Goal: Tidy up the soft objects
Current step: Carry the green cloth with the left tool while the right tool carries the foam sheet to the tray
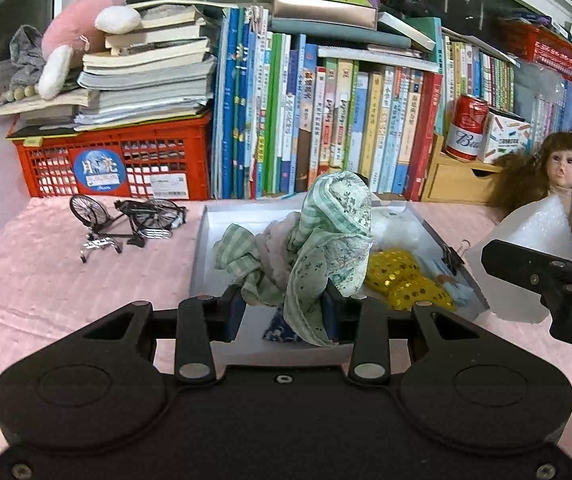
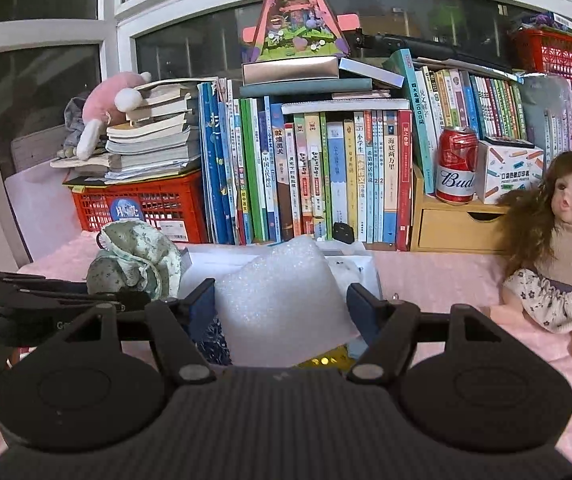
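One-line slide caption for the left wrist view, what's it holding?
Left claw shut on a green floral-and-checked cloth, lifted above the shallow white box on the pink tablecloth.

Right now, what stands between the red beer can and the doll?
A white box with a pencil pattern stands between the red beer can and the doll, on the wooden drawer unit. The right wrist view shows it best.

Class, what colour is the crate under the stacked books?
Red crate, clearest in the left wrist view.
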`<action>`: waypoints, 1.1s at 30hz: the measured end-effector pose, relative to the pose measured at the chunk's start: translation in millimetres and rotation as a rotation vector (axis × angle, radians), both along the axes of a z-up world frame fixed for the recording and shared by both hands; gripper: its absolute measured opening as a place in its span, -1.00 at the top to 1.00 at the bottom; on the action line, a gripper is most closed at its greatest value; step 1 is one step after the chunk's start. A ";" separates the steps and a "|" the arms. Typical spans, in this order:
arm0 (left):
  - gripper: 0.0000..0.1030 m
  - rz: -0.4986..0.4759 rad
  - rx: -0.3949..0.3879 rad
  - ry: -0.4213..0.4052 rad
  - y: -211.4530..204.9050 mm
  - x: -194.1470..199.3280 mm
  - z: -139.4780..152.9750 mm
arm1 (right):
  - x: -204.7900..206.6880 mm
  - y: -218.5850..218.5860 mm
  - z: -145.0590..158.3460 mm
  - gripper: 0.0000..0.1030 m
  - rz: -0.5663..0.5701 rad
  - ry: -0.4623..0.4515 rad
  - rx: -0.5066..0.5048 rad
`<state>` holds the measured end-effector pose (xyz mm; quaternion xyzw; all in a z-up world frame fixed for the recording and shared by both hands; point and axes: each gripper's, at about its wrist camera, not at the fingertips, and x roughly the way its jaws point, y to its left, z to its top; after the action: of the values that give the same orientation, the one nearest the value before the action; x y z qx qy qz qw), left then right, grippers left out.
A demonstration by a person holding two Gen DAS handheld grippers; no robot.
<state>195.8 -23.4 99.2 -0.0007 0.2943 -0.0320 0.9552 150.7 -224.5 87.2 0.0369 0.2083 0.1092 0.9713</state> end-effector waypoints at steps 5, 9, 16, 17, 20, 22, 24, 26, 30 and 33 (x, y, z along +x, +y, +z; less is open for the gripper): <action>0.29 0.032 0.005 0.011 4.6 7.5 4.9 | 13.2 -2.0 1.9 -0.40 -0.019 0.018 0.046; 0.29 0.065 0.027 0.010 8.5 16.4 10.7 | 25.2 -5.8 6.4 -0.40 -0.042 0.031 0.087; 0.29 0.112 -0.013 0.016 21.8 42.2 27.5 | 48.4 -8.4 16.9 -0.40 -0.075 0.047 0.127; 0.29 0.118 -0.011 0.015 22.2 45.7 28.6 | 51.9 -8.5 18.4 -0.40 -0.080 0.048 0.132; 0.29 0.121 -0.021 0.025 23.5 58.1 31.0 | 64.1 -5.9 21.4 -0.40 -0.080 0.057 0.142; 0.29 0.109 -0.032 0.039 23.0 66.5 29.9 | 72.6 -2.5 21.7 -0.40 -0.082 0.069 0.146; 0.29 0.101 -0.023 0.070 20.5 77.4 26.5 | 81.7 1.6 21.2 -0.40 -0.080 0.083 0.159; 0.29 0.102 -0.038 0.101 20.1 85.9 21.4 | 90.1 5.8 19.5 -0.40 -0.074 0.102 0.180; 0.29 0.095 -0.088 0.176 28.3 102.6 10.1 | 107.7 15.3 12.0 -0.40 -0.069 0.148 0.206; 0.29 0.080 -0.108 0.216 37.7 112.3 2.6 | 118.9 19.4 4.4 -0.40 -0.071 0.185 0.225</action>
<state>308.1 14.4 101.8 -0.0672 0.3930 -0.0093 0.9170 269.7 -205.1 91.5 0.1627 0.2817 0.0937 0.9409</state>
